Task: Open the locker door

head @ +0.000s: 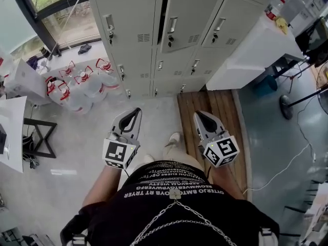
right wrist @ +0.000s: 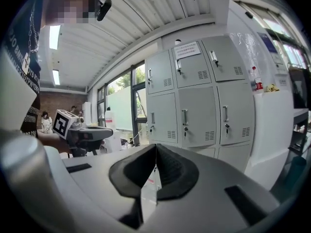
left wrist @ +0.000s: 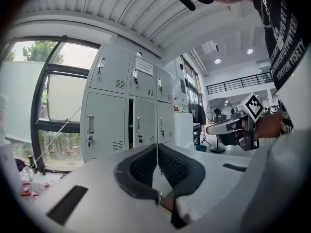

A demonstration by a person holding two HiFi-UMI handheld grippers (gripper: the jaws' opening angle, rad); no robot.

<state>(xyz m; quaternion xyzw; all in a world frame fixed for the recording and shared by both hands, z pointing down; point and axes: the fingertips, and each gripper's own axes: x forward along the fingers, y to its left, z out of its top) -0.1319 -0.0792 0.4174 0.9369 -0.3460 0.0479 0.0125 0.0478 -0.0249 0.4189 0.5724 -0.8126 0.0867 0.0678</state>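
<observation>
1. Already the pale grey metal locker door (head: 187, 19) with the upright handle, at 12 o'clock in the head view, stands ajar. A dark gap shows along its left edge.
2. The left claw (head: 135, 111) has its jaws pressed together with nothing between them. It is well apart from the lockers, at 7 o'clock from the door.
3. The right claw (head: 201, 115) is likewise closed and empty, at 6 o'clock from the door.
4. By my reading, the door is cracked but not swung wide — what may remain is pulling it fully open.
</observation>
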